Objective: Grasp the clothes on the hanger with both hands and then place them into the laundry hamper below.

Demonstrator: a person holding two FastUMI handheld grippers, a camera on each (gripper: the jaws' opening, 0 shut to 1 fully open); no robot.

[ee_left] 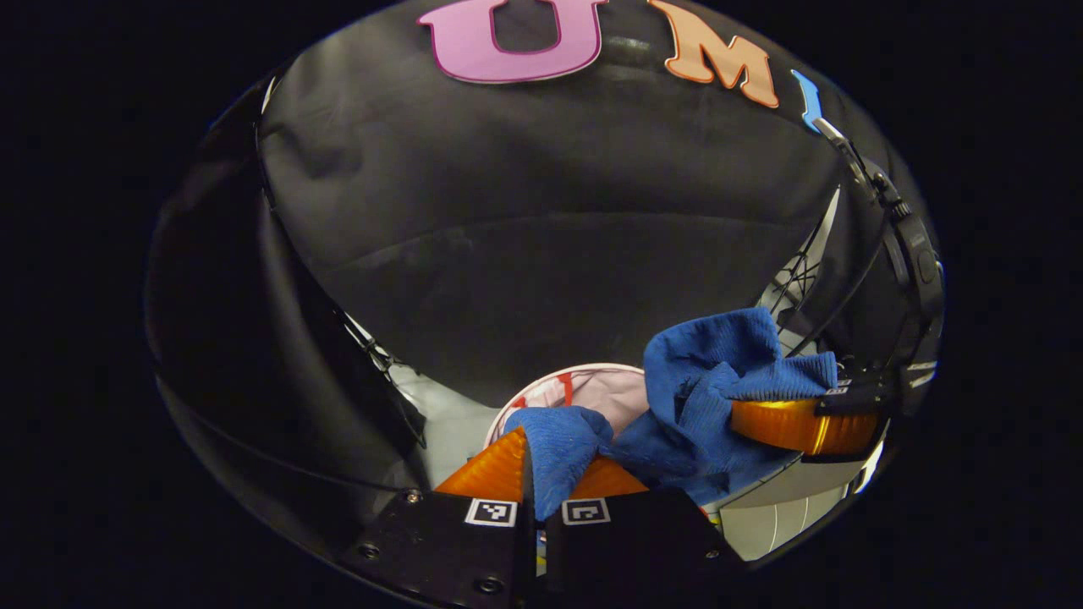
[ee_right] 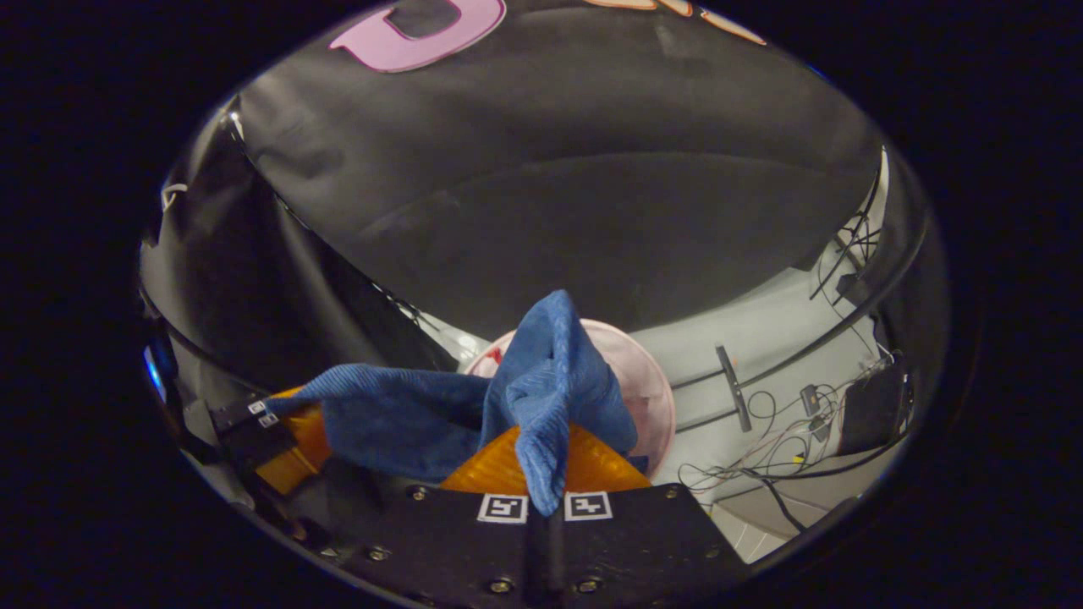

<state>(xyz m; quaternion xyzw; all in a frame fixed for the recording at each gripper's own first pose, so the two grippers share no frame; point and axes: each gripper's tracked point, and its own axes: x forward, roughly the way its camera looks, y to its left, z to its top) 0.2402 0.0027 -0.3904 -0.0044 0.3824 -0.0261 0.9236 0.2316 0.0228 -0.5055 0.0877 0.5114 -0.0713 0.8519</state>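
A blue knitted garment point(ee_left: 694, 397) hangs stretched between both grippers, above the round pink-lined laundry hamper point(ee_left: 584, 391). In the left gripper view my left gripper point(ee_left: 540, 469) is shut on one bunched end of the cloth, and the right gripper point(ee_left: 791, 423) holds the other end at the right. In the right gripper view my right gripper point(ee_right: 546, 461) is shut on a fold of the blue garment point(ee_right: 541, 381), which rises in a peak over the hamper point(ee_right: 647, 397). The left gripper point(ee_right: 283, 436) shows at the lower left, with cloth running to it.
Black cloth walls close the booth behind and at the left. Loose cables point(ee_right: 787, 423) and a dark box point(ee_right: 871, 402) lie on the pale floor right of the hamper. A dark stand with a clamp point(ee_left: 909, 245) rises at the right.
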